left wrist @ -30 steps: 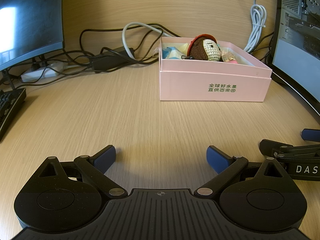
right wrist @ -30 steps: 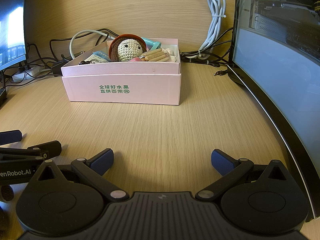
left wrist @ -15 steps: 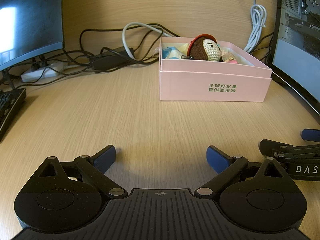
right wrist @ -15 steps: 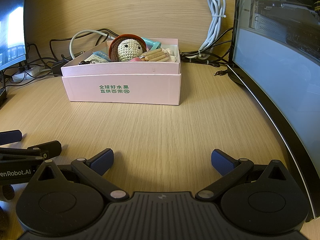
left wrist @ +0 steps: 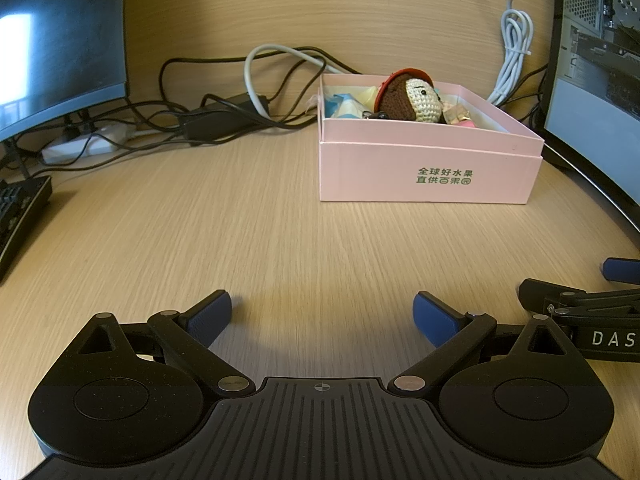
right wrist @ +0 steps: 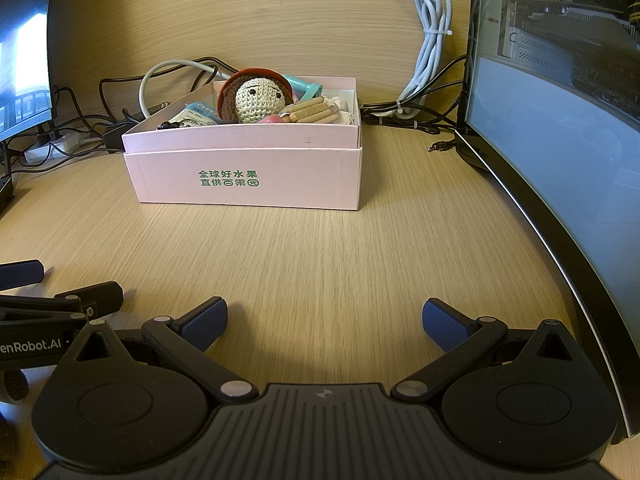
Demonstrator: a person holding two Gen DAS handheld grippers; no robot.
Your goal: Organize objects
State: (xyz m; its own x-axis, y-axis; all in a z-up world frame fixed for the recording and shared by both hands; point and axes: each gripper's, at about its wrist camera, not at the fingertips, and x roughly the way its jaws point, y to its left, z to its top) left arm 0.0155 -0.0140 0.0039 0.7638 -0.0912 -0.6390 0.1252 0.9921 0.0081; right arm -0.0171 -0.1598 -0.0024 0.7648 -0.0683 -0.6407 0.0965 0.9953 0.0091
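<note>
A pink box (left wrist: 428, 174) with green print stands on the wooden desk, also in the right wrist view (right wrist: 248, 178). It holds a crocheted doll head (left wrist: 412, 98) (right wrist: 256, 98) with brown hair and a red hat, wooden pegs (right wrist: 312, 112), a teal item (right wrist: 304, 86), a blue-white packet (right wrist: 198, 114) and other small things. My left gripper (left wrist: 322, 314) is open and empty, low over the desk, well short of the box. My right gripper (right wrist: 324, 320) is open and empty, beside it to the right.
A monitor (left wrist: 60, 40) stands at the left with a keyboard (left wrist: 20, 208) below it. A curved monitor (right wrist: 560, 160) lines the right side. Black cables and a power strip (left wrist: 84, 144) lie behind the box; a bundled white cable (right wrist: 430, 40) hangs on the wall.
</note>
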